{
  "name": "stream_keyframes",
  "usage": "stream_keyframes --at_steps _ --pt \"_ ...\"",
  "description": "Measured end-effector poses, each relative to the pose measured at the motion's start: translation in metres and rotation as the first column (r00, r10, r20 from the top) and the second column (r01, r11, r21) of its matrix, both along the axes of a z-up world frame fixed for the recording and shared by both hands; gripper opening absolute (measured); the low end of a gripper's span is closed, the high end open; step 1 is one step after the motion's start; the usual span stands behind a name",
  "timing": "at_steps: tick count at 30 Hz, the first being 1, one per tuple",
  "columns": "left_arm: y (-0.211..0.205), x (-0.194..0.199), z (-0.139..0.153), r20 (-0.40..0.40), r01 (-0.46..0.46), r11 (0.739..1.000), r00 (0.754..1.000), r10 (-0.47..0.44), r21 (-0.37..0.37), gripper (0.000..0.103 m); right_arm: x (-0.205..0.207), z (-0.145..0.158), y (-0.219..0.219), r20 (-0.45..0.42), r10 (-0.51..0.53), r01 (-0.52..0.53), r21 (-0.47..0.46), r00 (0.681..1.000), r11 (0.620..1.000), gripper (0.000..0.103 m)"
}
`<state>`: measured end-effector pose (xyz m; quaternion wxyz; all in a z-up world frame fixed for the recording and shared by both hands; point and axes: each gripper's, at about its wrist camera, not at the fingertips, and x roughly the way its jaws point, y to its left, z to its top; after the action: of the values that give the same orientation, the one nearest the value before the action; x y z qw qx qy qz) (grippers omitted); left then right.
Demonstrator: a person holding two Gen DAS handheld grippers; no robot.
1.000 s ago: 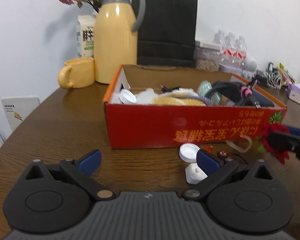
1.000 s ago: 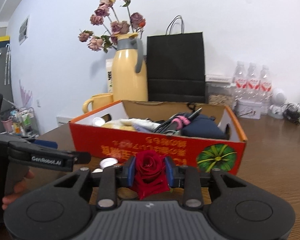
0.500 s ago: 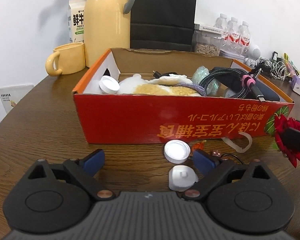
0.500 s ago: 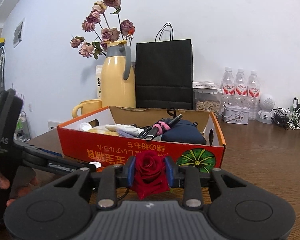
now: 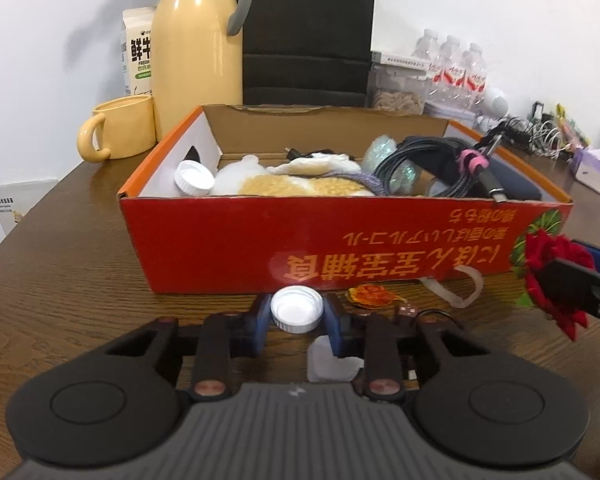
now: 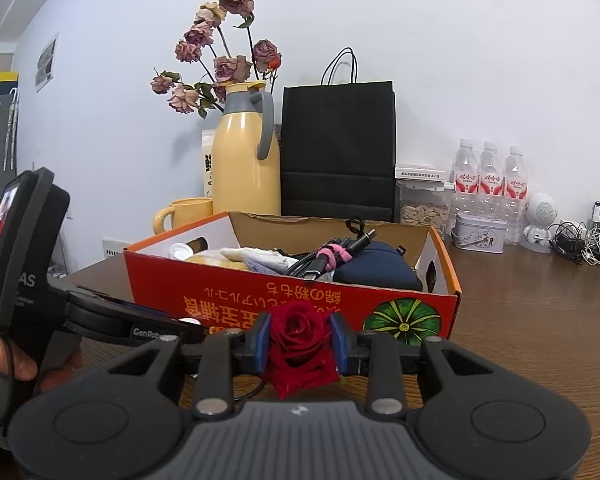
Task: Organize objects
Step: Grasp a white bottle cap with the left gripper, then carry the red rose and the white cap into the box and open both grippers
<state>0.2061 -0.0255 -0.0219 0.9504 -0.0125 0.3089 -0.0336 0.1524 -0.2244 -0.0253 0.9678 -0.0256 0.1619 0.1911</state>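
Cap [image 5: 297, 314], white and round, sits between the pads of my left gripper [image 5: 297, 320], whose jaws have just been closing and now press it on both sides, low over the table [image 5: 60, 272]. Beyond those jaws stands the red box [image 5: 260, 240]; a small white piece [image 5: 332, 362] lies beneath them. My right gripper [image 6: 299, 340] clamps a red rose [image 6: 298, 336], the same box just ahead.
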Motion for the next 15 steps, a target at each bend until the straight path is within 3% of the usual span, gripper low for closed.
stream_keyframes --at_steps 15 --pt "0.005 -0.030 0.015 0.171 -0.016 1.000 0.985 0.018 -0.016 0.029 -0.002 0.001 -0.002 0.020 -0.005 0.005 0.003 1.000 1.000 0.030"
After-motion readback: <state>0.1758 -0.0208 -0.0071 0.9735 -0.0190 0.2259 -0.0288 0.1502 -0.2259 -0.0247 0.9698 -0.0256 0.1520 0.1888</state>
